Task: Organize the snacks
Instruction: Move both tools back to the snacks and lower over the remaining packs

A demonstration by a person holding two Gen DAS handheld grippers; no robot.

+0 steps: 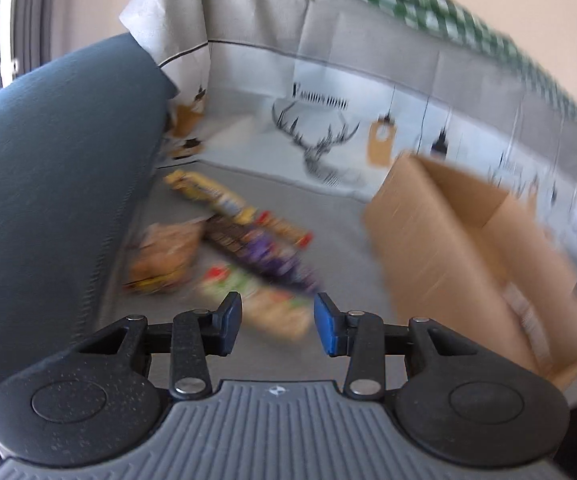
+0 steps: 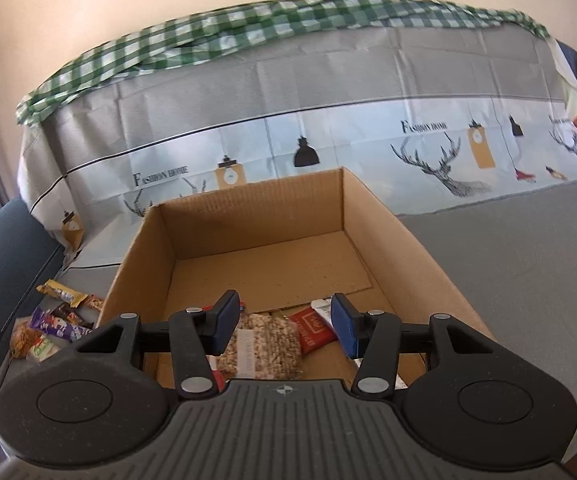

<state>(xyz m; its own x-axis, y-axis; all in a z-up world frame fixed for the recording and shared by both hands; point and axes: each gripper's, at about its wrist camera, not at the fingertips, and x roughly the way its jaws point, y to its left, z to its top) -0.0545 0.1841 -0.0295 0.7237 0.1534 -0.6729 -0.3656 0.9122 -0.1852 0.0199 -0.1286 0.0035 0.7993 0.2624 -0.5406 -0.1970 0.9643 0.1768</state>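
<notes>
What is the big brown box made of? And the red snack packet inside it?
The box looks like plain corrugated cardboard: matte brown, with fine ribbed lines on its inner walls and raw cut edges. The red packet seems to be a thin plastic or foil wrapper, smooth with printed markings, though which one is hard to tell.

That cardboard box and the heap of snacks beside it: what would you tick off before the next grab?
1. Left gripper free to pick: ok, jaws apart, nothing between them.
2. Right gripper has let go: ok, jaws apart above the grain bar and the red packet lying in the cardboard box.
3. Room left in the box: ok, the far floor is bare.
4. Snacks still outside: ok, a loose pile lies on the grey surface left of the box.
5. Which snack the left gripper is lined up on: cannot tell, its view is blurred.
6. Pile clear of the dark cushion: cannot tell.
</notes>
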